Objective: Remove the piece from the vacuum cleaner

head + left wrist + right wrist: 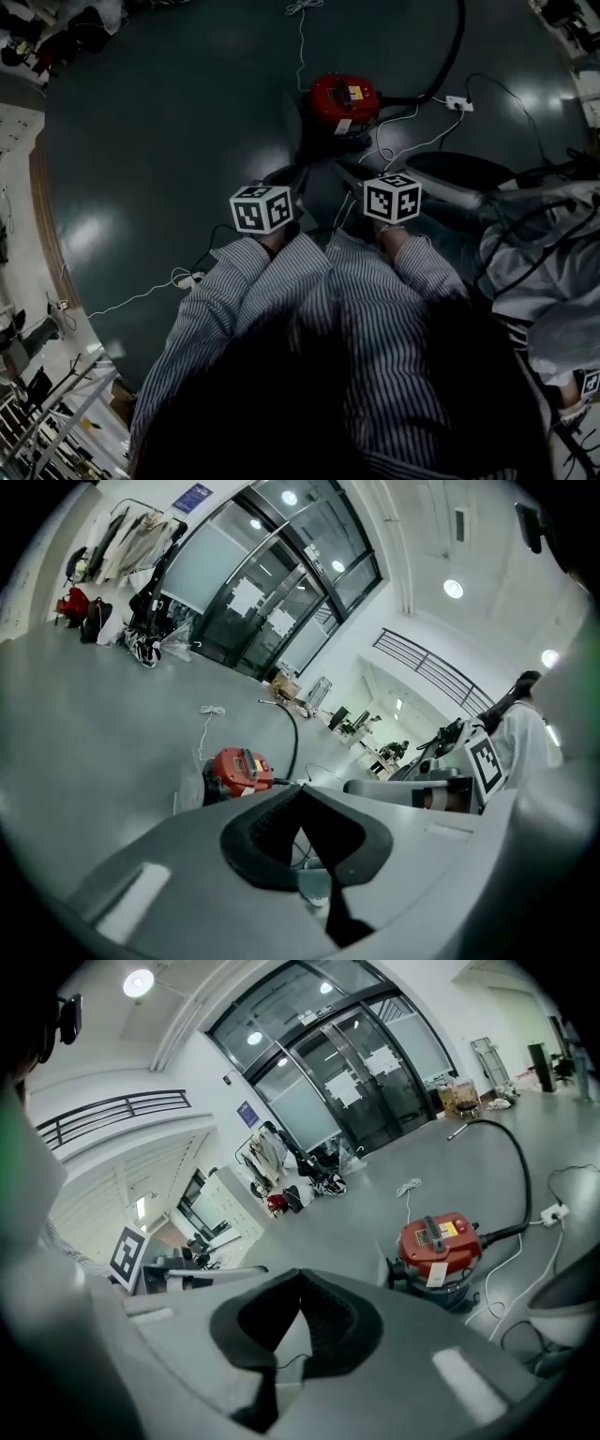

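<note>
Though well short of the vacuum cleaner [344, 101], aimed roughly at it from the near side, hands side by side. Read the left gripper [302, 791] as pinched shut, pads together, nothing between; same for the right gripper [298, 1275], closed on nothing.

Look ahead of both for the vacuum cleaner, red, squat and upright on its dark base. Find it a little left of the jaw line in the left gripper view and well right of the jaw line in the right gripper view. Judging by the head view, marginally nearer the right gripper, hardly by much.

Follow the black hose [455, 56] out of the vacuum cleaner's right side, then curving away beyond it. Probably the piece to come off, long axis at the joint running sideways out of the body. Likely calls for a pull along that line rather than upward, with the other hand steadying the vacuum cleaner. Cannot settle the exact part from here.

Mind the white cables [412, 136] and white power strip [459, 103] just right of the vacuum cleaner, on a smooth dark grey floor [169, 122].

Beyond the vacuum cleaner, a large hall with glass doors [366, 1082] and a coat rack [267, 1152].
</note>
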`<state>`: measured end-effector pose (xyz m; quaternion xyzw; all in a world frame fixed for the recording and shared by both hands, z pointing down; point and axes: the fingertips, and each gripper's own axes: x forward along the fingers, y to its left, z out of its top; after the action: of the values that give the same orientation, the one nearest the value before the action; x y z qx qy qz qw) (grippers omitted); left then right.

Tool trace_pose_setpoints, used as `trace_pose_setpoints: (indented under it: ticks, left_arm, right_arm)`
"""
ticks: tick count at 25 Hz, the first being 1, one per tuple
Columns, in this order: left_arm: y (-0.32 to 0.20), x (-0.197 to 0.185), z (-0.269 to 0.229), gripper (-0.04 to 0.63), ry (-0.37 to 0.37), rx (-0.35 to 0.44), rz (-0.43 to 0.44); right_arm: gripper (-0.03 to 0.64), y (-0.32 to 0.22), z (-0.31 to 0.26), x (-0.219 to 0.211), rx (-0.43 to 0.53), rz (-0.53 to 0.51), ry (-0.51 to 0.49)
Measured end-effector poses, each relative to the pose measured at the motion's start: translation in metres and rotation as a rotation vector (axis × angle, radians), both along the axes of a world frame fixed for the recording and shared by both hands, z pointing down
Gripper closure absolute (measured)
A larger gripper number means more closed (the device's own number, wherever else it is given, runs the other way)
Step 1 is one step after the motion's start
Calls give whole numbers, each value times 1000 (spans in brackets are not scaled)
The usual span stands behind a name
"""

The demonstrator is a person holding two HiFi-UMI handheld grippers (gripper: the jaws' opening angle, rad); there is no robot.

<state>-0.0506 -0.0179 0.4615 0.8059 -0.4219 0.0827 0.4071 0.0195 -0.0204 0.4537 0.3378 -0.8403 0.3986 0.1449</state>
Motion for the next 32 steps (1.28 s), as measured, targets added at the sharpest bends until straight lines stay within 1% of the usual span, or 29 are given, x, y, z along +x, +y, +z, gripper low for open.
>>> trace_pose_setpoints:
  ticks: [2, 5, 9, 11, 13, 18, 21, 25, 30, 32]
  left_arm:
    - [-20, -8, 5, 591, -15, -2, -2]
    - [-41, -19, 15, 591, -44, -9, -32]
    - [-52, -21, 31, 591, -36, -60, -43]
    - [-57, -23, 41, 591, -34, -87, -60]
    - [-64, -25, 51, 591, -47, -110, -73]
    - [-87, -17, 78, 591, -63, -140, -66]
    - [-98, -11, 97, 591, -71, -154, -64]
    - [-111, -8, 129, 565, -84, -173, -66]
    - [-106, -11, 182, 544, -83, -242, -84]
    - [-106, -10, 203, 525, -81, -264, -85]
  right_arm:
    - [615, -16, 3, -9, -12, 2, 6]
    - [615, -29, 11, -15, -43, -1, 20]
    - [615, -34, 25, -15, -117, 13, 20]
    - [615, -36, 36, -17, -154, 0, 23]
    - [615, -39, 48, -20, -189, -16, 30]
    - [615, -60, 72, -23, -213, -50, 51]
    - [615, -70, 90, -26, -261, -54, 34]
    - [615, -90, 118, -31, -283, -49, 25]
    - [615, -99, 165, -38, -320, -41, -2]
    - [615, -100, 185, -39, -333, -41, -12]
